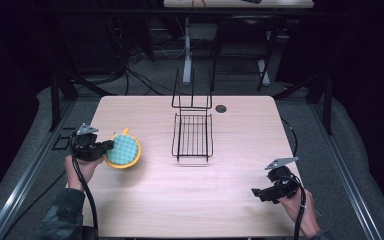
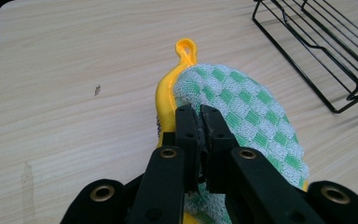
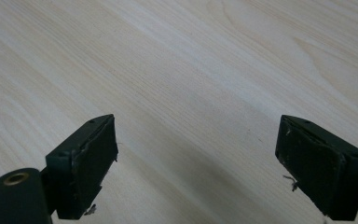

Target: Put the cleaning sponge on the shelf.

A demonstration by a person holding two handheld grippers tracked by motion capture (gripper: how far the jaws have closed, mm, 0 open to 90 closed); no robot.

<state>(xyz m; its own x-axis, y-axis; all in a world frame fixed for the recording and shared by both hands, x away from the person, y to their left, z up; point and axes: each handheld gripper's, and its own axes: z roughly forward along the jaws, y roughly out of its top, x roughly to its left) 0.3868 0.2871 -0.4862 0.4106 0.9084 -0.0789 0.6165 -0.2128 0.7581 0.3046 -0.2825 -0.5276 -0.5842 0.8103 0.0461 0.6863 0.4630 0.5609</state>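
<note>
A round pot holder (image 1: 122, 150) with a green-and-white checked face, yellow edging and a yellow loop is held over the table's left side. My left gripper (image 1: 107, 146) is shut on its near edge; in the left gripper view the jaws pinch the pot holder (image 2: 242, 112) where the yellow edging meets the checked cloth, and the left gripper (image 2: 199, 122) covers that part. My right gripper (image 1: 256, 193) hovers near the table's front right with its jaws wide apart; in the right gripper view the right gripper (image 3: 196, 163) has only bare wood between its fingers.
A black wire rack (image 1: 192, 134) stands in the middle of the light wooden table (image 1: 240, 145), with upright wires at its far end. A small dark hole (image 1: 221, 108) lies behind it. The rack's corner (image 2: 321, 60) is at the upper right of the left gripper view.
</note>
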